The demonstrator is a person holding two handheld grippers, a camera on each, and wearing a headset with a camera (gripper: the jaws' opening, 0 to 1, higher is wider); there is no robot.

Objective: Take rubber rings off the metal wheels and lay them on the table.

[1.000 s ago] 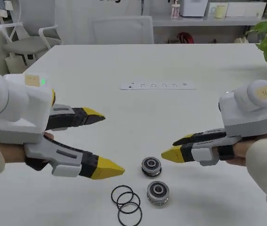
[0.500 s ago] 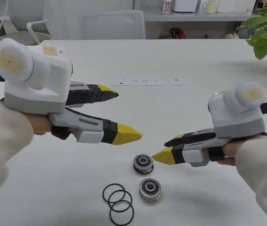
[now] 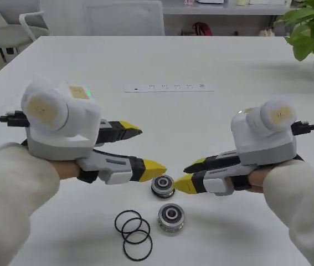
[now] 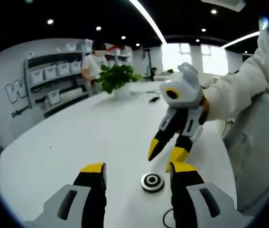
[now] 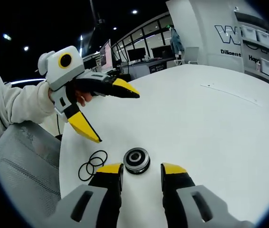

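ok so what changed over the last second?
Both grippers closed in on the farther round metal wheel: the left gripper from the left, the right gripper from the right, jaws open, holding nothing. Both wheels, including the nearer metal wheel, and the three black rubber rings stayed put.

The left hand-held gripper holds its yellow-tipped jaws wide apart over a white table, with a metal wheel lying just ahead between them. From the right, the right hand-held gripper, on a white sleeve, points its parted jaws down near the wheel. A potted plant stands at the table's far end, a person behind it, beside wall shelves.
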